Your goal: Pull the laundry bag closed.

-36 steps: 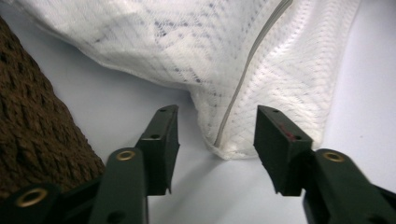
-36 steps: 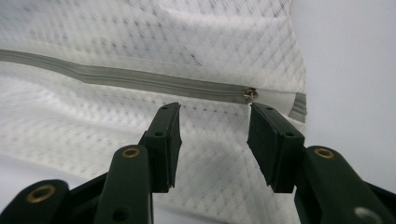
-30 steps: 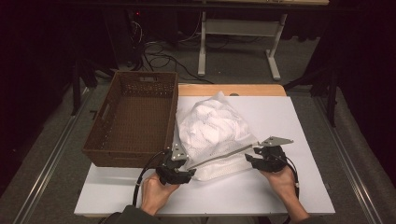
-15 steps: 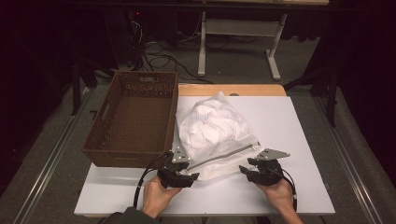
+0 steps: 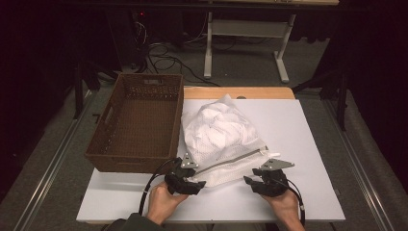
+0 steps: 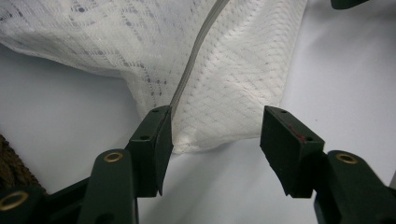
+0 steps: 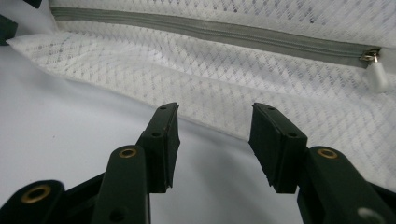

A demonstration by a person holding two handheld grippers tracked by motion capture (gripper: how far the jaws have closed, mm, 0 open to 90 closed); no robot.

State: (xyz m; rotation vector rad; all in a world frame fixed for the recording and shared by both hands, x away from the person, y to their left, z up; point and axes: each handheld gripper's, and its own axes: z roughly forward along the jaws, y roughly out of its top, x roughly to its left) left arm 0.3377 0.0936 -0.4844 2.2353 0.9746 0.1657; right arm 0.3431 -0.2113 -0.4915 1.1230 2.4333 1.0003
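the table has a plain white top with a strip of bare wood along its far edge, and it stands in a dark room on a grey floor. beyond the table, cables trail over the floor beside the white legs of a desk.

a white mesh bag lies near the middle of the table, stuffed with white cloth, its grey zipper running along the side nearest the person. a brown wicker basket sits just left of the bag, overhanging the table's left edge.

the left hand-held gripper is released, jaws apart around the bag's near left corner; one jaw rests against the zipper's end. the right hand-held gripper is also released, jaws wide, just short of the bag's near edge. the white zipper pull lies at the bag's right end.
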